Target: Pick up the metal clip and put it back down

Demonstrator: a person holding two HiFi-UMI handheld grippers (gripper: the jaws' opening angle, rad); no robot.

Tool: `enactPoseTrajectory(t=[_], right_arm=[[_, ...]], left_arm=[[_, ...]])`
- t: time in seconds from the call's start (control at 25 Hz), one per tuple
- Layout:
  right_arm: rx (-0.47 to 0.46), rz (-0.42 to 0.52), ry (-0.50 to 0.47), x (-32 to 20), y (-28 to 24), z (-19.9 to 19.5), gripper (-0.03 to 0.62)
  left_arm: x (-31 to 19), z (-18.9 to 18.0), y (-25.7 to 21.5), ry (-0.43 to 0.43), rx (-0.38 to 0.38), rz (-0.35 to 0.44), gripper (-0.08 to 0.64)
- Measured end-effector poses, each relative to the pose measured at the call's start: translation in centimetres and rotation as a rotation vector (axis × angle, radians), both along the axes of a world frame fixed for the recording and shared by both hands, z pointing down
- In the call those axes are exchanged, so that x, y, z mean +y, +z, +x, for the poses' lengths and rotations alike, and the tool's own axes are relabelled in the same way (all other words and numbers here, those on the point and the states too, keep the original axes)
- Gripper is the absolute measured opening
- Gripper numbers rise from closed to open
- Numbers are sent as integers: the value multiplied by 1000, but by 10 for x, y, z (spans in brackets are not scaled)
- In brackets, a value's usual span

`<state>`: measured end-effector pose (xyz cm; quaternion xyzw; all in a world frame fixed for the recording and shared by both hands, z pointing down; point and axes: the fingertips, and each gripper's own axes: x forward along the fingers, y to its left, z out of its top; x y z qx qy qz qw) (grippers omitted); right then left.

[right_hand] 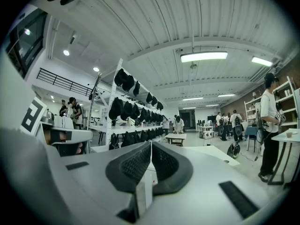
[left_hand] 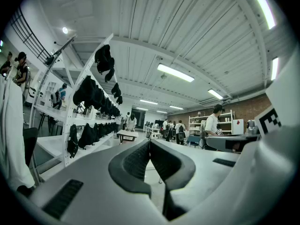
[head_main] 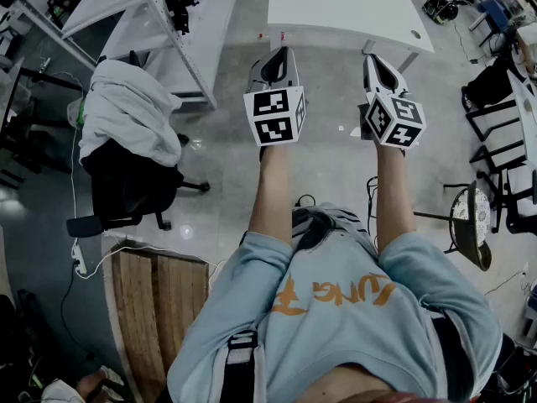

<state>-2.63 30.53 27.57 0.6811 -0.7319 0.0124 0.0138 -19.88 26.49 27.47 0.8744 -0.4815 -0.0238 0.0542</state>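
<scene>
Short of the white worktop [head_main: 344,7], left gripper [head_main: 283,54] and right gripper [head_main: 370,59] side by side, both jaws closed on nothing; metal clip nowhere visible, bearing unknowable.

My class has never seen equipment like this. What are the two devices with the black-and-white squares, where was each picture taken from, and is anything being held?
No robot here: a person holds a two-jaw gripper in each hand. The head view, from a camera on the person's head, looks down on the left gripper and right gripper; the patterned cubes are part of them. The other two pictures come from cameras riding on each gripper, looking along its jaws. In both, the jaws are pressed together with nothing between them. A white table stands ahead; I cannot make out a metal clip anywhere.
</scene>
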Motion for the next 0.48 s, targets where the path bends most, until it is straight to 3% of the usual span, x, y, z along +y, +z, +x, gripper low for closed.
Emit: enactPoseTrajectory(t=[0.48], right_arm=[[-4,0,24,2,1,2,31]], left_arm=[[-11,-20,13,-31,27,-39,21]])
